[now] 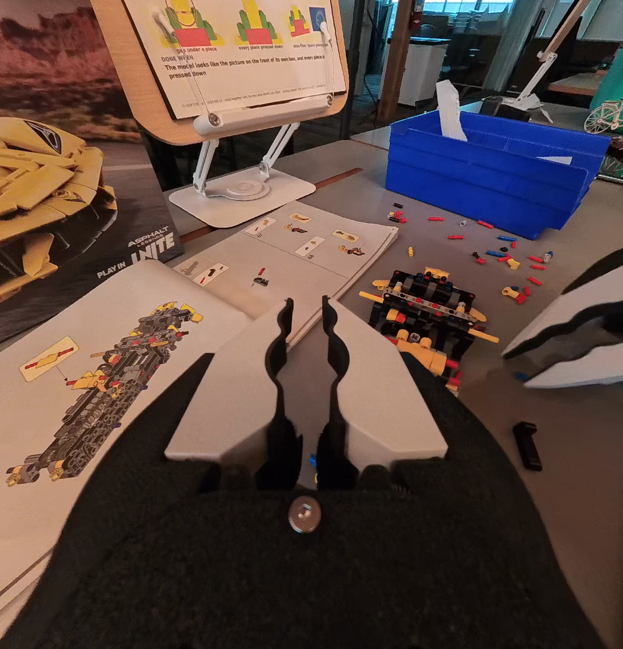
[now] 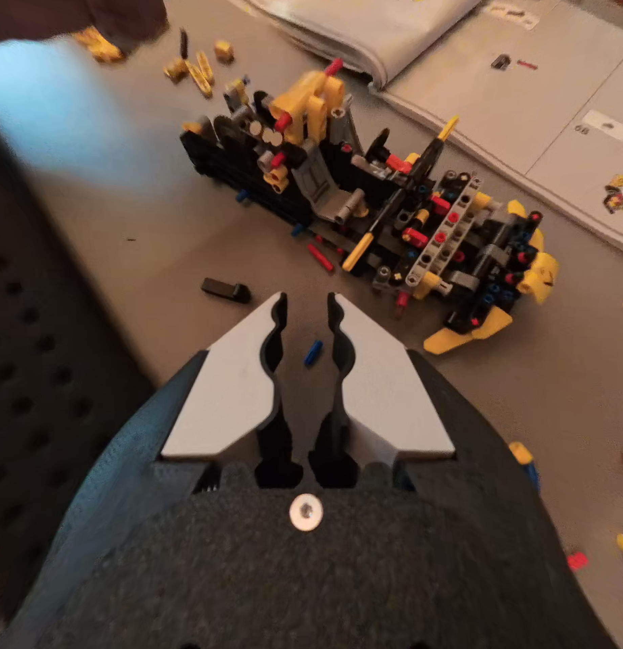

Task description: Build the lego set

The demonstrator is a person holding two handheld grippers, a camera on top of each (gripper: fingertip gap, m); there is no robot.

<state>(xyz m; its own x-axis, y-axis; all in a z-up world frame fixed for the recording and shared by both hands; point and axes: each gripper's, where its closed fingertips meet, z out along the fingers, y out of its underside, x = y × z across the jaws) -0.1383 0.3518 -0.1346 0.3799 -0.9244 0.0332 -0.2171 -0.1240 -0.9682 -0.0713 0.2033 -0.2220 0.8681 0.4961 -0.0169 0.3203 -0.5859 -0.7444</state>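
The half-built lego model [image 2: 369,214], a black chassis with yellow and red parts, lies on the grey table [image 2: 134,217], and everything else seems arranged around it. The open instruction booklet [image 1: 303,253] sits just behind and to the left of the model, presumably so the pages can be read while working, and the blue bin [image 1: 492,172] stands farther behind it, with loose red, blue and yellow pins [image 1: 506,253] scattered between bin and model for easy picking. The left gripper [image 1: 306,302] hovers over the booklet's near edge beside the model, jaws slightly parted and empty; my guess is it waits to steady the build. The right gripper [image 2: 307,298] hangs just in front of the model, jaws also apart and holding nothing, with a small blue pin [image 2: 313,352] on the table between its fingers, likely the next pick. Only the left wrist view shows the bin, a propped sheet on a stand [image 1: 246,182] and the set's box [image 1: 57,196]; only the right wrist view shows the model's length and the pin clearly. A black piece [image 2: 225,290] lies near the model's front, seen in both.
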